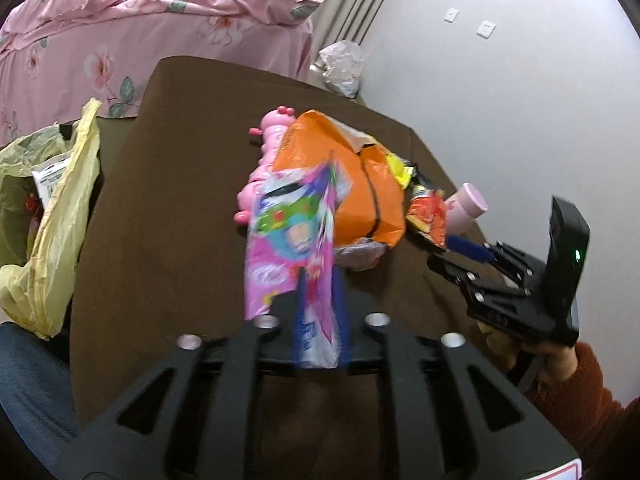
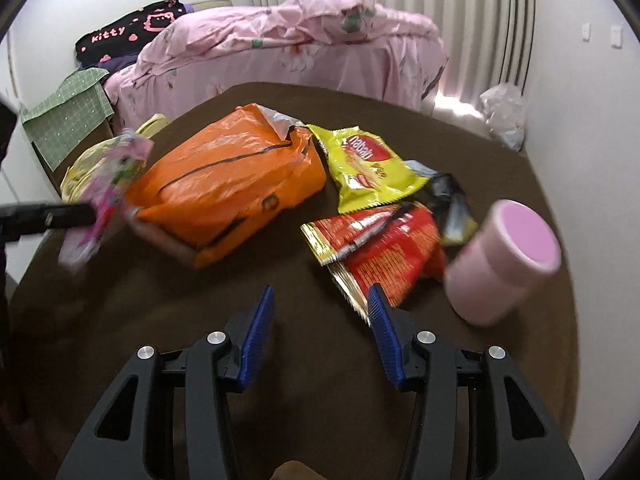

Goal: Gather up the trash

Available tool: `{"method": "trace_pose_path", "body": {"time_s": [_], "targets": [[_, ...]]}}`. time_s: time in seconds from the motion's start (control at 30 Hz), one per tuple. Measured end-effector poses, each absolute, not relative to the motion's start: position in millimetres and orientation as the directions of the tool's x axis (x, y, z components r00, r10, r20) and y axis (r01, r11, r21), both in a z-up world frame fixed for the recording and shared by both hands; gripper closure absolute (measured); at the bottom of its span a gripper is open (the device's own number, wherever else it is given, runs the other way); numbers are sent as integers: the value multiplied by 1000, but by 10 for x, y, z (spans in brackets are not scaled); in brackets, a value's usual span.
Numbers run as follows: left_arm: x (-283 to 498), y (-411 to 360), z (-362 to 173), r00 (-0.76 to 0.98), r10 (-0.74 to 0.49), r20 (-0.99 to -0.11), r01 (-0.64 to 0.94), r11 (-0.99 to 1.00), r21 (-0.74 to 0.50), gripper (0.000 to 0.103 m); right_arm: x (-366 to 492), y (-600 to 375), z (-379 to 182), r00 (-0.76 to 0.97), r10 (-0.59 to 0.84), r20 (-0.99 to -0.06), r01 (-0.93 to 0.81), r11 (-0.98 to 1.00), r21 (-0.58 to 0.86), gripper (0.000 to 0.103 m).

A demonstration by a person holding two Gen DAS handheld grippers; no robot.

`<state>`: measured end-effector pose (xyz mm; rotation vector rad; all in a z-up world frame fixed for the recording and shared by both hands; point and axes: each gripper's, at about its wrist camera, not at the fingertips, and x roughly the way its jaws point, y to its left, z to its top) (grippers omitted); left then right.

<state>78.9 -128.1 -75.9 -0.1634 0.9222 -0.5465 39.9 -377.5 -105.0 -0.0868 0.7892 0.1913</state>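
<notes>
1. Right wrist view: a brown table [image 2: 224, 320] fills most of the frame, its near edge hidden under the black tongs.
2. Behind the table, at twelve o'clock, stands a bed with a pink floral quilt [image 2: 304, 40]; its left end is partly cut off by the round lens edge.
3. At ten o'clock in the left wrist view a yellow plastic bag [image 1: 60, 208] hangs open beside the table. Inside it, a white printed packet and something red show, too small to name.
4. An orange bag [image 2: 228, 184] lies torn open at its top in the middle of the table. A pink toy [image 1: 268, 136] is mostly hidden behind it.
5. A pink cup [image 2: 504, 256] lies tipped on its side at three o'clock, its open mouth facing the camera, blurred.
6. A red wrapper [image 2: 384, 252] lies flat just left of the cup, touching a yellow snack packet [image 2: 368, 164] beyond it. A dark wrapper between them and the cup is hard to make out.
7. Left gripper [image 1: 320, 312] is clenched on a pink candy wrapper [image 1: 288, 240], held above the table. The wrapper is motion-blurred and its print is unreadable.
8. Right gripper [image 2: 320, 316] hovers with its blue pads [image 2: 256, 332] spread wide, grasping nothing, its right tip just beside the red wrapper's near edge.
</notes>
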Motion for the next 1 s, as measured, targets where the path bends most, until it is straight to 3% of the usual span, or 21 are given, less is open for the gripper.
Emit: {"method": "trace_pose_path", "body": {"time_s": [0.03,0.1,0.17,0.27,0.4,0.43,0.47,0.5,0.57,0.7,1.0], "targets": [[782,-1276,-757,485,-516,-706,378,852,-364,73,319,-3841,-1008,709,123,-694,-165,986,7,57],[767,-1281,-745,500,-520,-693,377,851,-367,71,249,-3968,-970,730,118,-674,-103,993,62,56],[770,-1279,-743,518,-513,-684,365,856,-366,69,278,-4127,-960,741,129,-658,-11,983,182,48],[779,-1240,-759,552,-474,-686,330,880,-342,66,482,-4227,-1026,737,133,-663,100,948,302,48],[797,-1109,-787,574,-439,-691,286,899,-332,65,761,-4187,-1119,733,126,-669,152,928,341,48],[801,-1047,-782,585,-429,-688,269,903,-334,63,835,-4163,-1155,721,139,-679,147,927,346,50],[801,-1003,-781,592,-425,-685,261,905,-336,60,890,-4137,-1186,708,152,-690,138,928,346,62],[800,-953,-779,598,-424,-680,254,905,-341,58,920,-4113,-1203,699,162,-697,127,931,343,65],[797,-872,-782,608,-427,-670,246,903,-352,54,926,-4062,-1205,691,187,-698,85,938,336,81],[813,-819,-835,610,-412,-677,216,909,-358,53,787,-3986,-1174,674,206,-709,18,955,295,89],[800,-1005,-882,593,-364,-718,231,932,-281,50,201,-4103,-1125,631,133,-764,-59,991,124,90]]}}
